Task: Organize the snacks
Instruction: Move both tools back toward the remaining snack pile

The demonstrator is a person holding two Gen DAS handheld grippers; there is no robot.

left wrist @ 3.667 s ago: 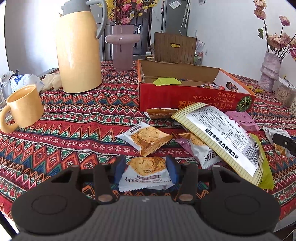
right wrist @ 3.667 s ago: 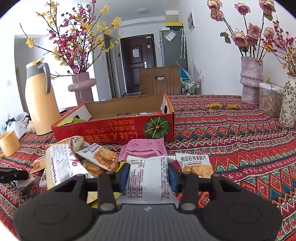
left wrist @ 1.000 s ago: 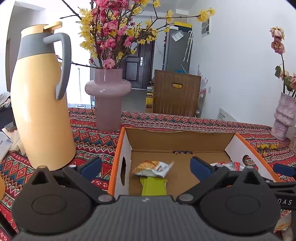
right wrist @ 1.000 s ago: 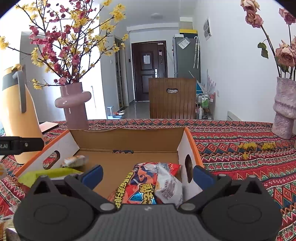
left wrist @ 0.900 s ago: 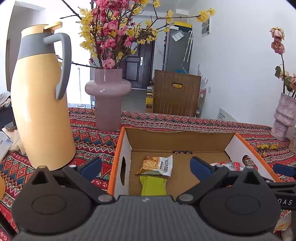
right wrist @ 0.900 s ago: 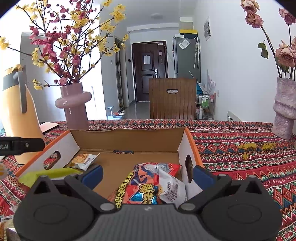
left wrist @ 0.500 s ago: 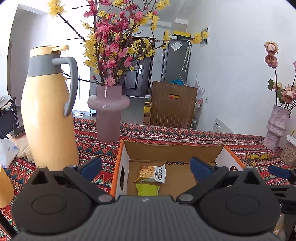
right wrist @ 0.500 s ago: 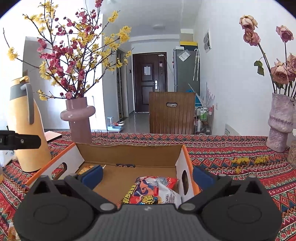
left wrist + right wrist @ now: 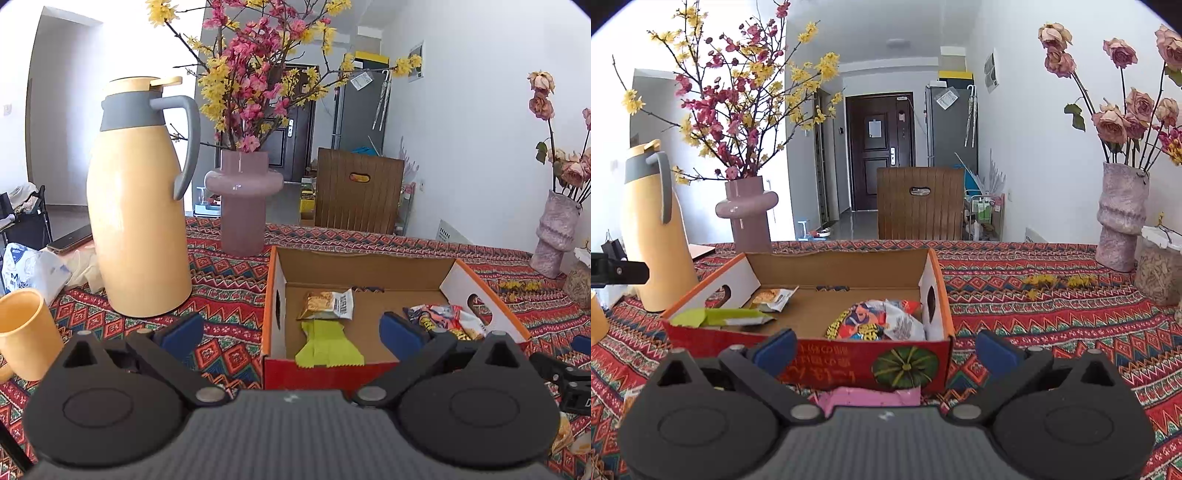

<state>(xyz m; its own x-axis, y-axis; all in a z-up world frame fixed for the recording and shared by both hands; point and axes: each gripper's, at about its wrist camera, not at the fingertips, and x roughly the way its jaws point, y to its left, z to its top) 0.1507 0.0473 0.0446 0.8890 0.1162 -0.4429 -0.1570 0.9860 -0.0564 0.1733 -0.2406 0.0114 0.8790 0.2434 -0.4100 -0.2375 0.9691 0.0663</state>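
Both my left gripper (image 9: pixel 291 330) and right gripper (image 9: pixel 885 349) hang spread wide and empty, pulled back since a second ago to the near rim of the cardboard box (image 9: pixel 365 267). Inside it, the cracker packet (image 9: pixel 327 303) lies at 12 o'clock above the green packet (image 9: pixel 327 345); the colourful bag (image 9: pixel 877 325) fills the right end. The thermos (image 9: pixel 138 210) stands at 10 o'clock, the mug (image 9: pixel 24 332) at 9, and a pink packet (image 9: pixel 868 398) lies under the right gripper.
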